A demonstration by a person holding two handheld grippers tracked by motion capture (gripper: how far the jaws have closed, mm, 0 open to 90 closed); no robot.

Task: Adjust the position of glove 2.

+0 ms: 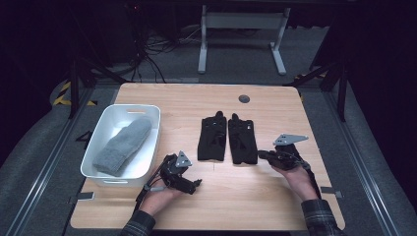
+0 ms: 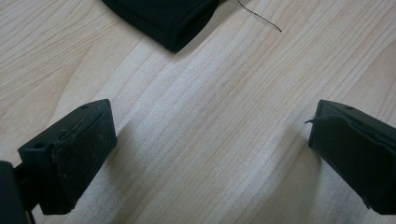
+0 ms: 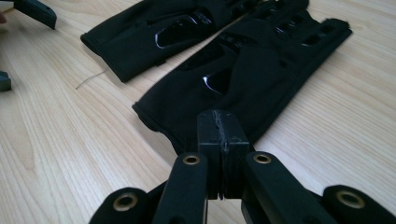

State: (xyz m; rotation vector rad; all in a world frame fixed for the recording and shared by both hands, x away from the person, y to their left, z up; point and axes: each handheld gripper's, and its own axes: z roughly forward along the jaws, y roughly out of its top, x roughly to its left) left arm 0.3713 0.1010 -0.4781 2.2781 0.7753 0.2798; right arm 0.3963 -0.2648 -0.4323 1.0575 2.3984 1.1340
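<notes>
Two black gloves lie side by side mid-table, cuffs toward me: the left glove (image 1: 212, 137) (image 3: 154, 32) and the right glove (image 1: 242, 140) (image 3: 261, 70). My right gripper (image 1: 261, 154) (image 3: 222, 126) is shut, nothing visible between its jaws, its tip at the right glove's cuff edge; whether it touches I cannot tell. My left gripper (image 1: 196, 183) (image 2: 210, 140) is open wide just above bare wood, a little short of the left glove's cuff corner (image 2: 168, 23). A loose thread (image 2: 261, 17) trails from that cuff.
A white bin (image 1: 96, 142) at the table's left holds a grey knitted sock (image 1: 123, 145). A dark round grommet (image 1: 244, 99) sits near the far edge. Bare wood (image 1: 221, 201) lies between my hands. A white desk frame (image 1: 241, 29) stands beyond the table.
</notes>
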